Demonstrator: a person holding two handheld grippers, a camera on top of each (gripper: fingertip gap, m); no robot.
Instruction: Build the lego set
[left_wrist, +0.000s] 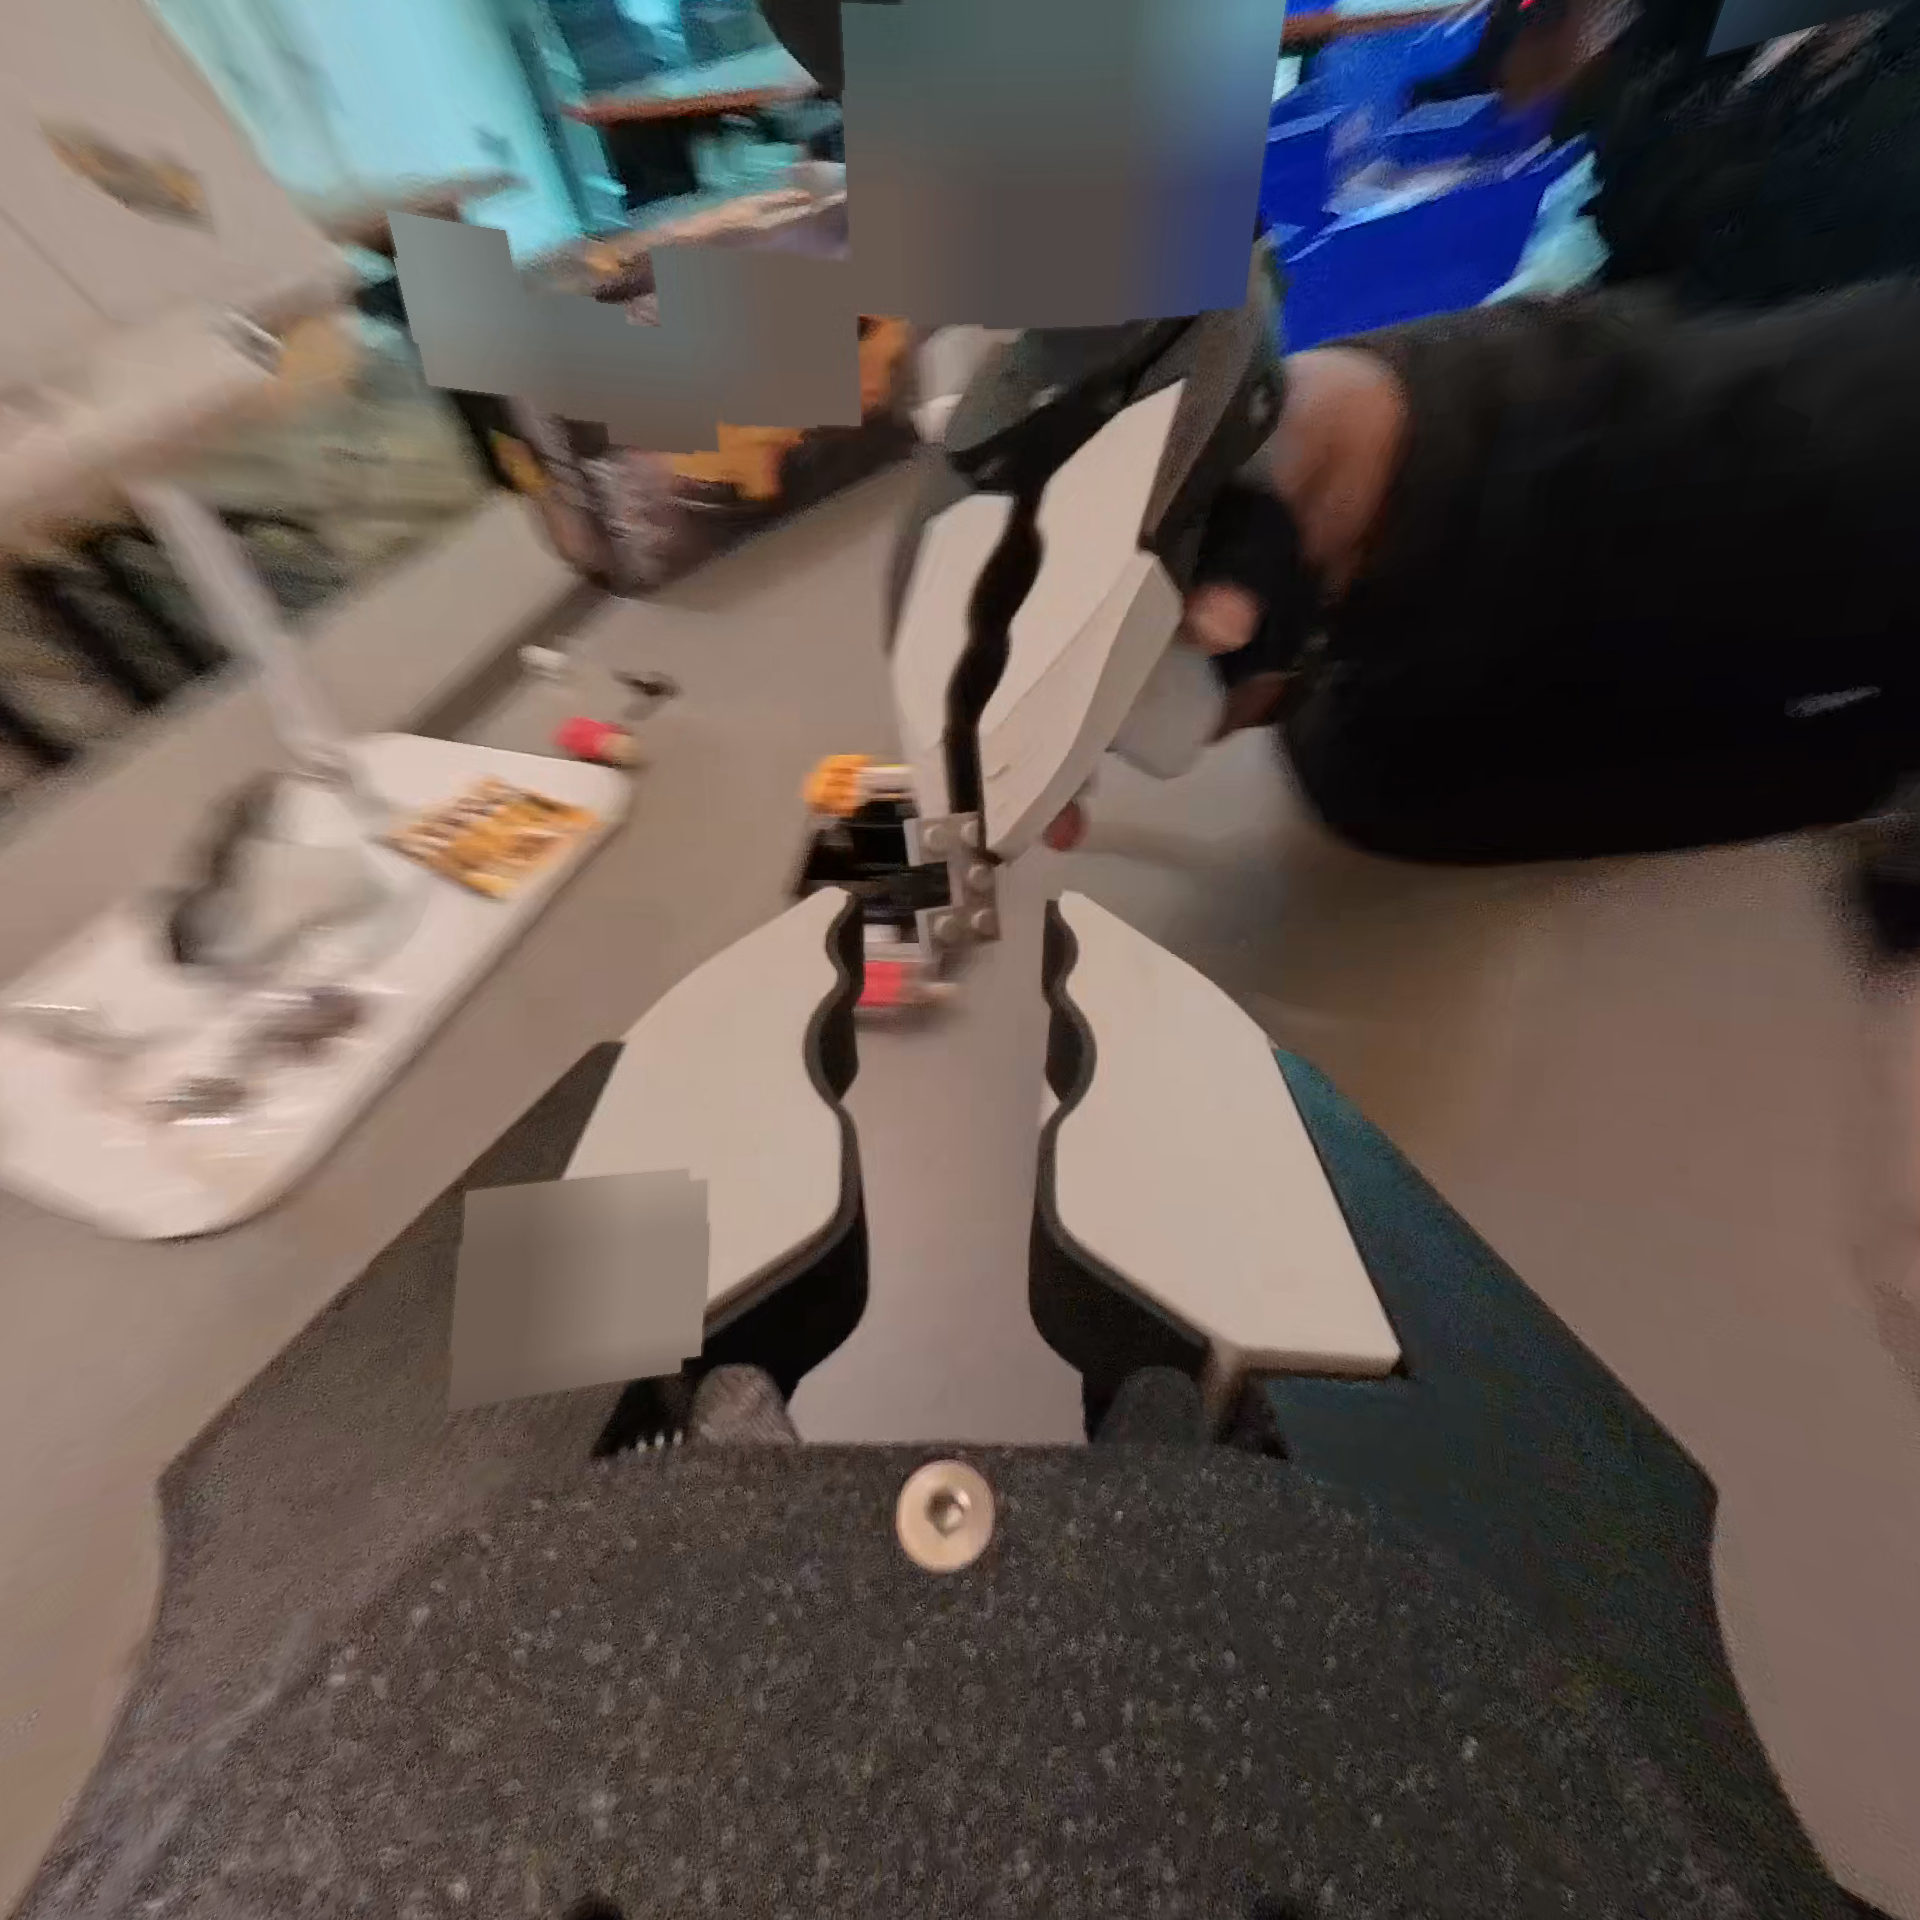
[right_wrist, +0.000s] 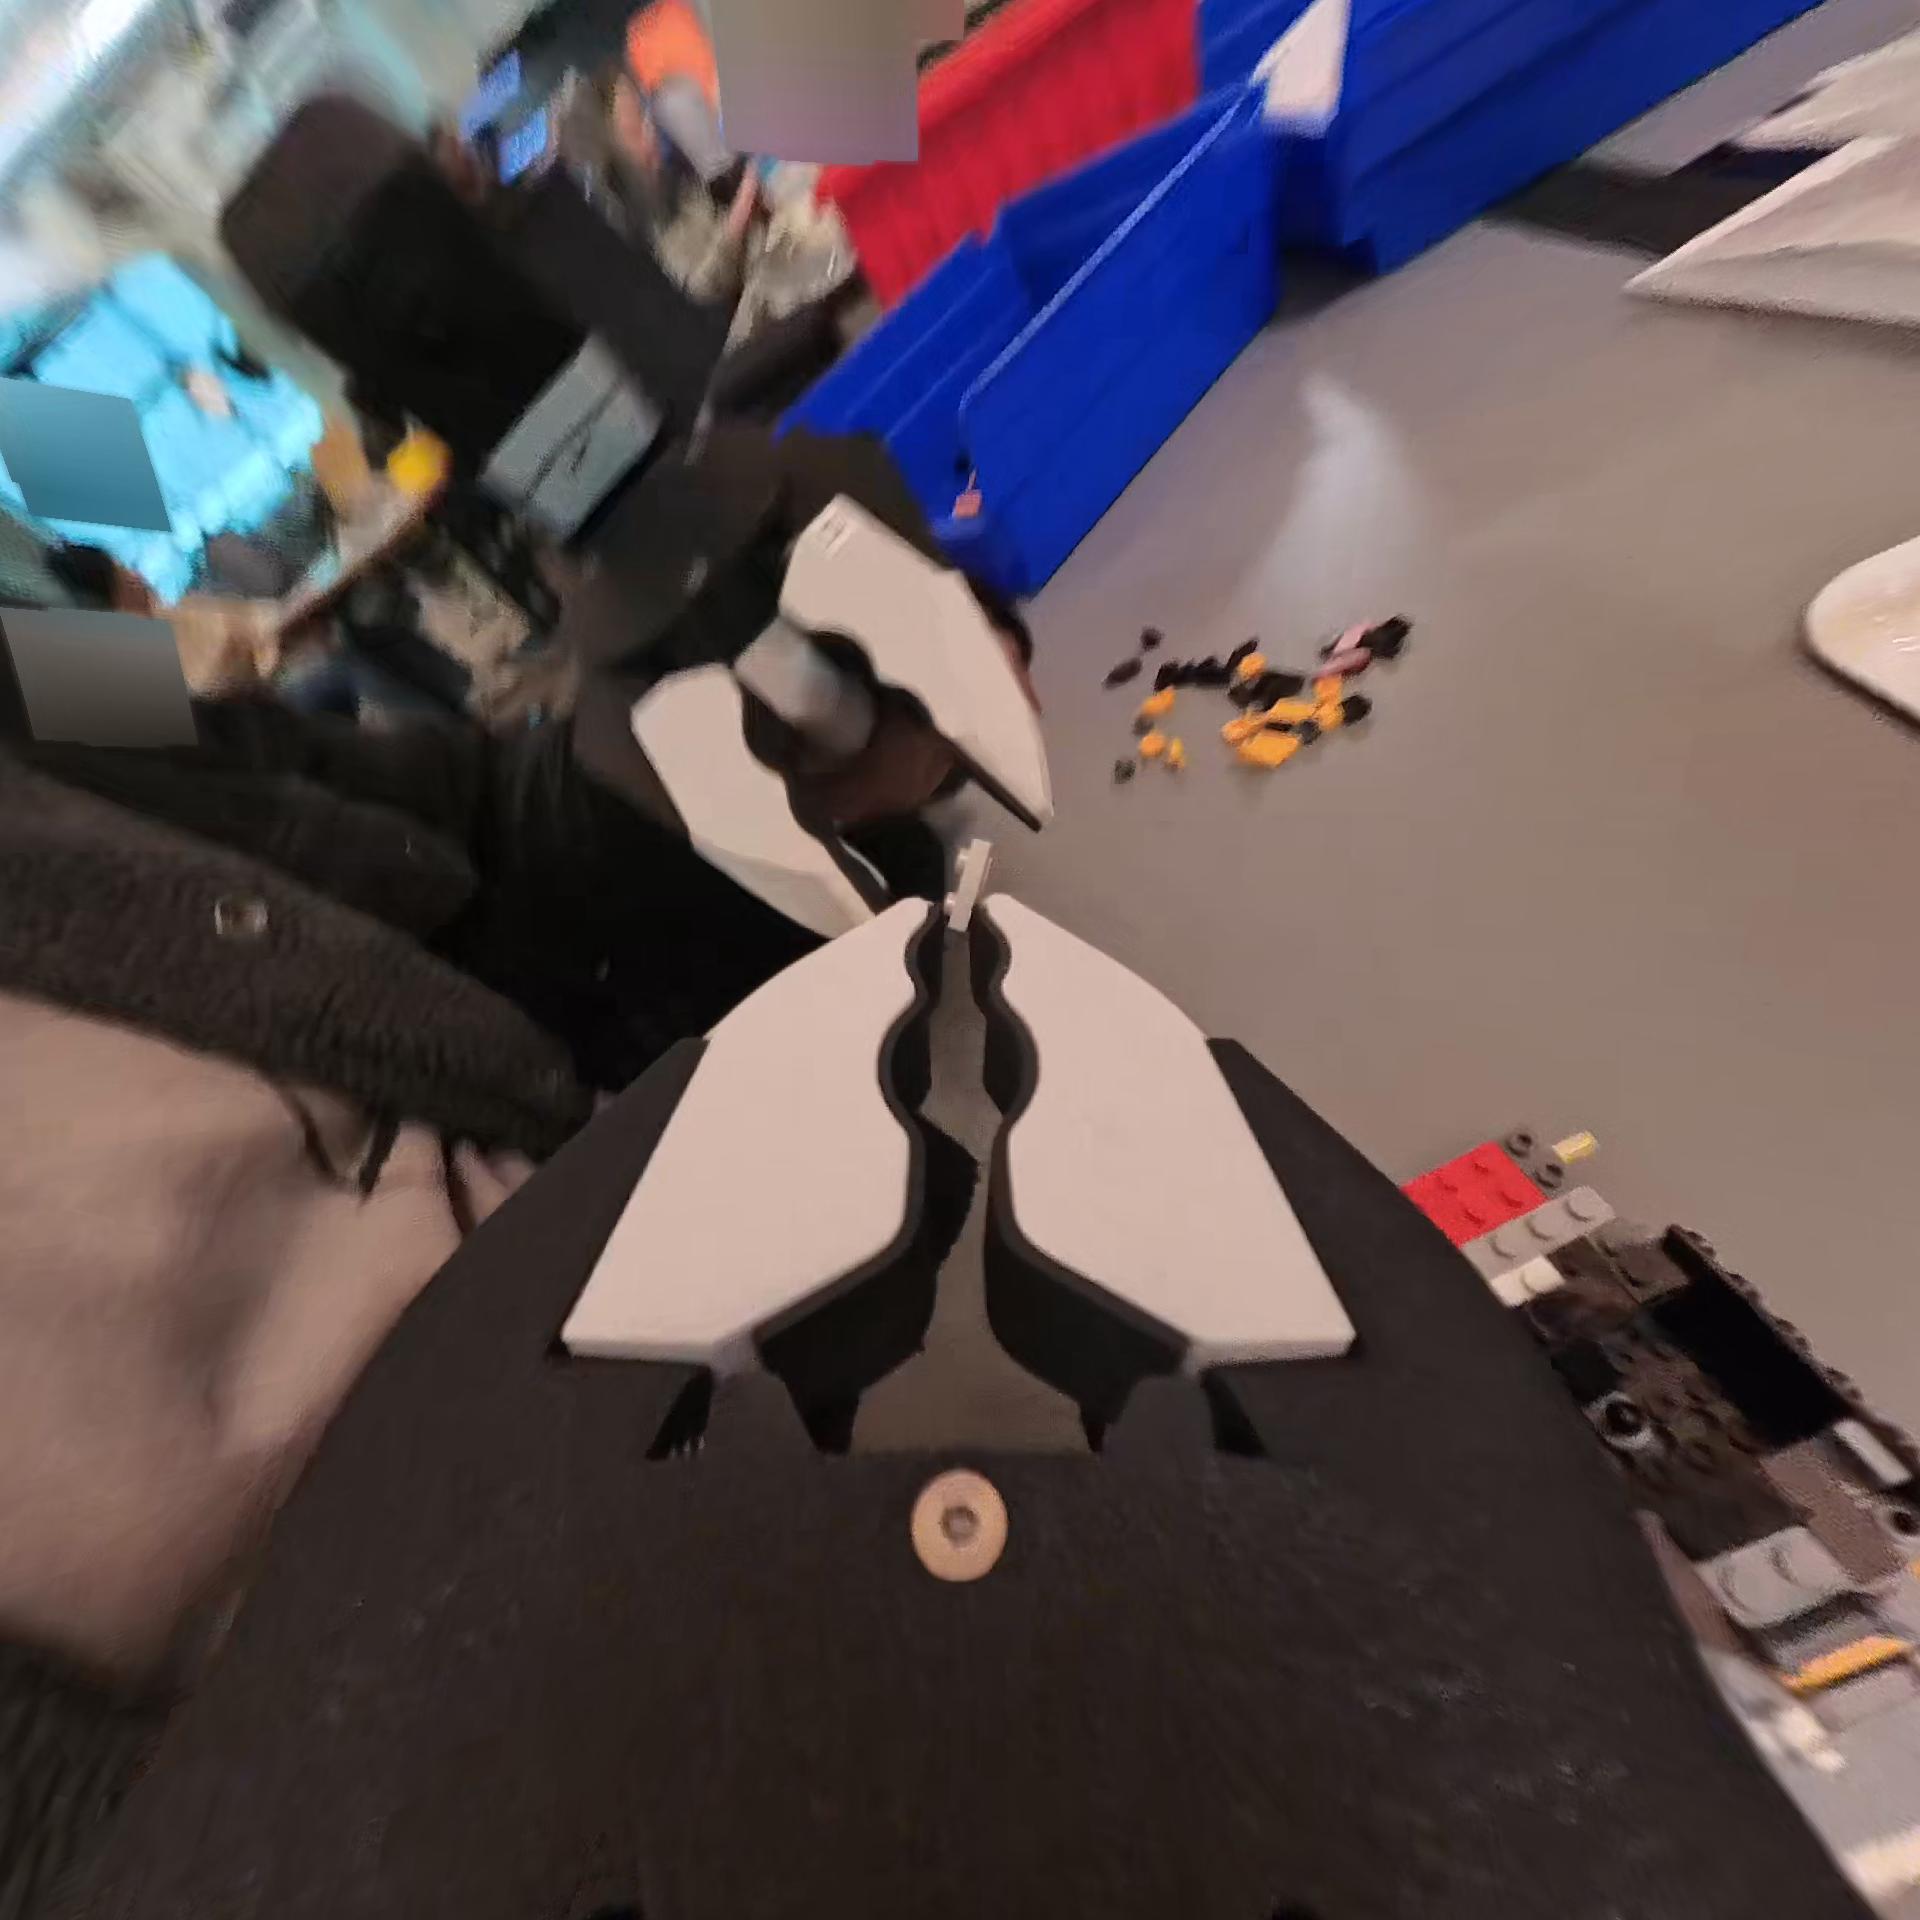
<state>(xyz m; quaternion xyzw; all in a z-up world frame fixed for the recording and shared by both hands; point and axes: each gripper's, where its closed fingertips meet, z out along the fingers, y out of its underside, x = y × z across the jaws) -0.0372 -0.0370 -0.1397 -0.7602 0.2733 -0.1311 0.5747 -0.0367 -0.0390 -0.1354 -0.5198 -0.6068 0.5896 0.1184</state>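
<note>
My right gripper (right_wrist: 958, 914) is shut on a small light grey studded plate (right_wrist: 968, 881) and holds it above the grey table. In the left wrist view it (left_wrist: 977, 831) comes down from the upper right with the plate (left_wrist: 961, 883) at its tips. My left gripper (left_wrist: 951, 909) is open and empty, its tips on either side of the plate without touching it. It also shows in the right wrist view (right_wrist: 956, 862), facing mine. A partly built black, grey, red and orange Lego model (left_wrist: 868, 852) lies on the table behind the plate, and at the lower right (right_wrist: 1683, 1371).
A pile of loose orange and black pieces (right_wrist: 1257, 696) lies farther out on the table. Blue bins (right_wrist: 1091, 364) stand behind it. A white tray (left_wrist: 312, 1018) with an orange booklet (left_wrist: 488, 831) is to the left. A person's dark sleeve (left_wrist: 1610, 582) reaches in from the right. Left and right tips are no more than a few centimetres apart.
</note>
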